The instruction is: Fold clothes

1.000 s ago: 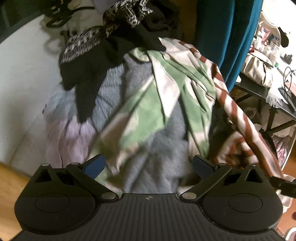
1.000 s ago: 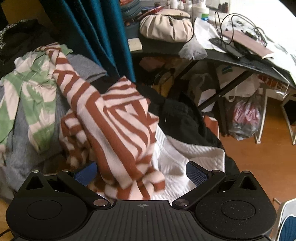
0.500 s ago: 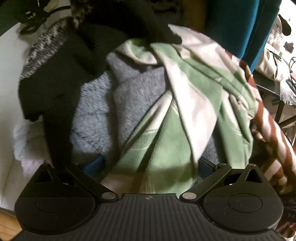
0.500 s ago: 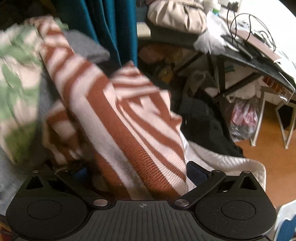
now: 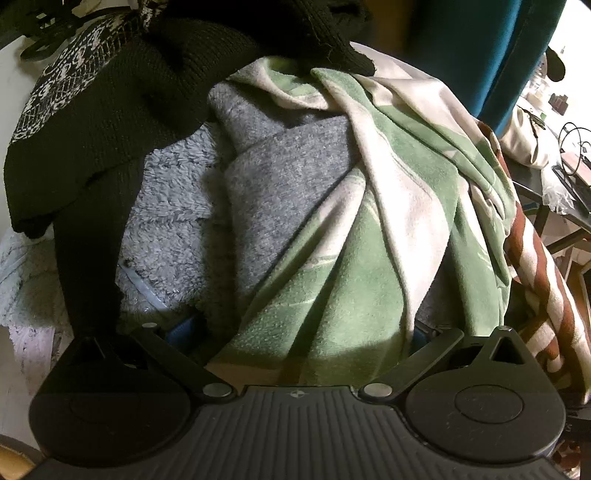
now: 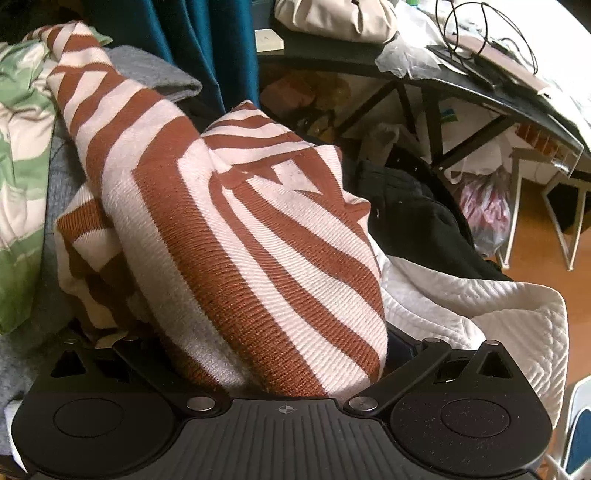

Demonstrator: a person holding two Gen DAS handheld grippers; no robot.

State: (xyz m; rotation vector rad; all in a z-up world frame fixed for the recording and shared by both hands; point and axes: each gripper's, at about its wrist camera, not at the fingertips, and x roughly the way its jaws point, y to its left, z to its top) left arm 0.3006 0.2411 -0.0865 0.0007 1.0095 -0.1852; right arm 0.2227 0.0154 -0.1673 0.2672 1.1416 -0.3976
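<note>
Though unlabelled, striped sweater [image 6: 240, 236] fills right jaws.

a white surface [image 5: 14, 92], seemingly a bed or sofa, is showing at the far left of the left wrist view and is carrying the heap of clothes. lying on it at the left edge are a black knit garment [image 5: 110, 122], a pale blue fleece [image 5: 170, 221] and a whitish fuzzy piece [image 5: 26, 288]. in the right wrist view a dark desk [image 6: 436, 85] is standing at the far right, bearing a beige bag [image 6: 332, 18], black cables [image 6: 480, 26] and crumpled clear plastic [image 6: 402, 55]. the wooden floor [image 6: 535, 273] is lying below it, with a plastic bag [image 6: 487, 210] sitting under the desk. a white quilted cover [image 6: 480, 295] is spreading near right.
</note>
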